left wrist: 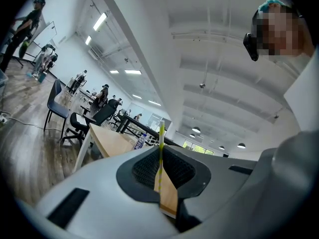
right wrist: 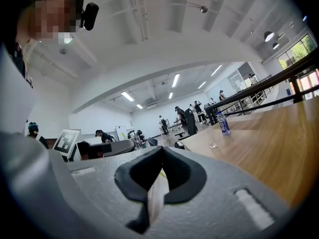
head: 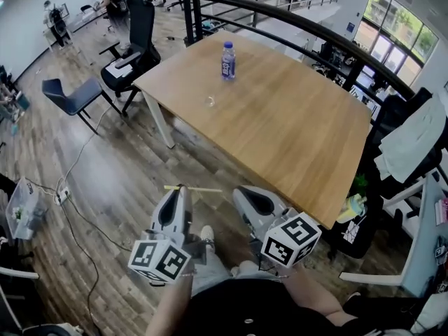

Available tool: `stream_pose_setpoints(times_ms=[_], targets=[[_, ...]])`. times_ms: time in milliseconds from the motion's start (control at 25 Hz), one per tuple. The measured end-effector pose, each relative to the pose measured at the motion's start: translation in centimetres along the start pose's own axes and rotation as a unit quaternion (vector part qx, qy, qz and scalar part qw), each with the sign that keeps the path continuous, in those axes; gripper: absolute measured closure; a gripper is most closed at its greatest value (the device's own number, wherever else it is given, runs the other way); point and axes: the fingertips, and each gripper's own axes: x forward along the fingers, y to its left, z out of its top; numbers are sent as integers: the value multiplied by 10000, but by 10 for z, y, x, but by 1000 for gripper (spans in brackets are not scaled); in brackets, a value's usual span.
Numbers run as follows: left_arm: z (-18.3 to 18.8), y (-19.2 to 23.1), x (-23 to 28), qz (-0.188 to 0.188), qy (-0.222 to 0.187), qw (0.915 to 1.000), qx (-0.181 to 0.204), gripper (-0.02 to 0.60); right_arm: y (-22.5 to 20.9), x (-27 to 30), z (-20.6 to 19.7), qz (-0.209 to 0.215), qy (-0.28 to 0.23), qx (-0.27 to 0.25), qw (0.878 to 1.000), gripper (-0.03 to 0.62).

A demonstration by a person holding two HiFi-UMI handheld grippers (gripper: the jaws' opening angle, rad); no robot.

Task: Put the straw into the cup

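Observation:
A yellow-and-white striped straw point(head: 203, 189) lies crosswise in my left gripper point(head: 183, 189), which is shut on it. In the left gripper view the straw point(left wrist: 161, 148) stands upright between the closed pads. My right gripper point(head: 241, 191) is beside the left one, shut, with nothing seen between its pads. Both are held over the floor, short of the wooden table point(head: 280, 124). A small clear cup point(head: 211, 101) stands on the table near its left edge, far ahead of both grippers; it also shows in the right gripper view as a tiny clear cup point(right wrist: 213, 146).
A water bottle point(head: 228, 60) with a blue label stands behind the cup. A black office chair point(head: 129, 54) and a blue chair point(head: 73, 93) stand left of the table, with a cable point(head: 77, 159) across the floor. A dark railing point(head: 308, 30) runs behind the table.

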Motion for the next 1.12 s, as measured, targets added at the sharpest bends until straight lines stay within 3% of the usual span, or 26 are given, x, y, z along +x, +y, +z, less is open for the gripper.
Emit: stream_pose_setpoints(times_ms=[640,1120], targets=[[84,102,124,-680,128,9976,76,546,-41,160,50,-589,-385,-136,9974,595],[77,130,166,-958,545,9938,-117,546,-63,194,46,-1045,-320,0,9940,595]])
